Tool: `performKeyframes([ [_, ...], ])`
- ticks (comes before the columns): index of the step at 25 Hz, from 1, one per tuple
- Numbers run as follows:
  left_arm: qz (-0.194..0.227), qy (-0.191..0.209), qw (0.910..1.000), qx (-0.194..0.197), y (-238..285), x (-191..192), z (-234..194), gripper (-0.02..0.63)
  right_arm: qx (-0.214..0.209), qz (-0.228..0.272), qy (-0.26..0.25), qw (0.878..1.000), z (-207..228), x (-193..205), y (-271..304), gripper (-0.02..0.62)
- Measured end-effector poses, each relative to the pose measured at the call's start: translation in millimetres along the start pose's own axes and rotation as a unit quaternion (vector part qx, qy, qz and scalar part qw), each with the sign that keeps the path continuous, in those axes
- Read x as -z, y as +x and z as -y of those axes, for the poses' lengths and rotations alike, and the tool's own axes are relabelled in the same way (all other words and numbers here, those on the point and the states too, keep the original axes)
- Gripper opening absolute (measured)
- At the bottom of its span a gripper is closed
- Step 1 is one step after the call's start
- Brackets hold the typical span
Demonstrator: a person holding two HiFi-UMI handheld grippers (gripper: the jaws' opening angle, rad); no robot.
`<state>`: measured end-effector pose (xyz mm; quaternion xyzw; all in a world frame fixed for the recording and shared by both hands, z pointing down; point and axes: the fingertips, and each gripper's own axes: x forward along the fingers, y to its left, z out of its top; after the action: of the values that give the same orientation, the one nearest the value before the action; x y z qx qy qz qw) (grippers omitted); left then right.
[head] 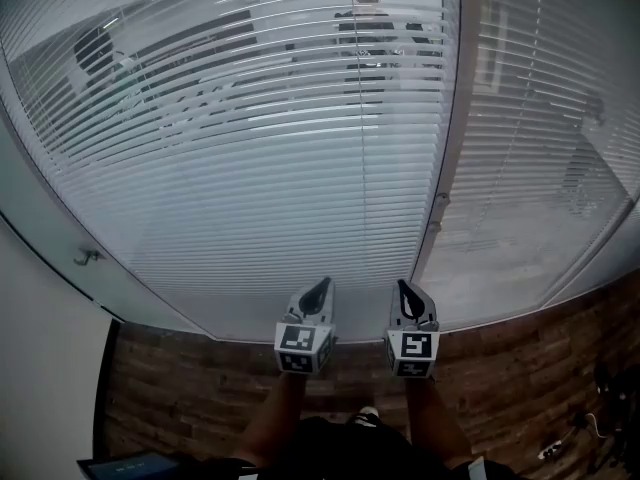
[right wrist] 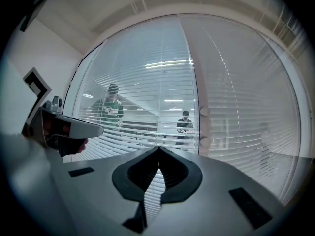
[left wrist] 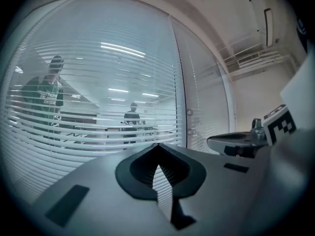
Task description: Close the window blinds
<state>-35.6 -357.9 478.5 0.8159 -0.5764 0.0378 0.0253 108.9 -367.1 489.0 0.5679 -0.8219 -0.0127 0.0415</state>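
White slatted blinds (head: 250,168) cover the wide left pane; their upper slats stand tilted apart, so the room behind shows through. A second set of blinds (head: 530,148) hangs right of the upright frame post (head: 452,138), which carries two small knobs (head: 438,201). Both grippers are held low in front of the glass, side by side, pointing at the blinds and touching nothing. My left gripper (head: 322,284) (left wrist: 157,146) is shut and empty. My right gripper (head: 403,286) (right wrist: 159,149) is also shut and empty, nearest the post. The knobs (right wrist: 203,112) show just right of its jaws.
Dark wood floor (head: 200,388) runs along the foot of the glass. A white wall (head: 40,348) closes the left side, with a small handle (head: 88,257) on the pane beside it. Cables (head: 570,438) lie at the right. Two people (left wrist: 49,92) stand behind the glass.
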Motion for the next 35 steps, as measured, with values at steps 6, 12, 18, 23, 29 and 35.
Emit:
performKeyframes([
  [6, -0.005, 0.003, 0.9999, 0.009, 16.7, 7.4, 1.9, -0.005, 0.011, 0.001, -0.005, 1.000, 18.7, 3.7, 12.5, 0.002],
  [12, 0.001, 0.000, 0.9998, 0.019, 35.9, 7.3, -9.8, -0.005, 0.032, 0.002, -0.011, 0.999, 28.6, -2.2, 28.7, 0.003],
  [18, -0.002, 0.004, 0.9994, 0.034, 50.8, 8.8, -19.5, -0.005, 0.045, 0.008, -0.009, 0.999, 32.2, -4.0, 43.0, 0.003],
  [23, -0.006, 0.004, 0.9988, 0.048, 58.0, 13.5, -23.6, -0.005, 0.068, -0.003, -0.009, 0.998, 42.1, -6.9, 45.9, 0.003],
  [29, 0.000, -0.005, 0.9972, 0.075, 66.6, 7.4, -18.4, -0.005, 0.093, 0.005, -0.029, 0.995, 63.0, -14.6, 50.6, 0.003],
  [35, 0.011, 0.009, 0.9958, 0.091, 64.2, -9.3, -16.1, -0.005, 0.109, 0.007, -0.036, 0.993, 69.5, -30.0, 51.0, 0.003],
])
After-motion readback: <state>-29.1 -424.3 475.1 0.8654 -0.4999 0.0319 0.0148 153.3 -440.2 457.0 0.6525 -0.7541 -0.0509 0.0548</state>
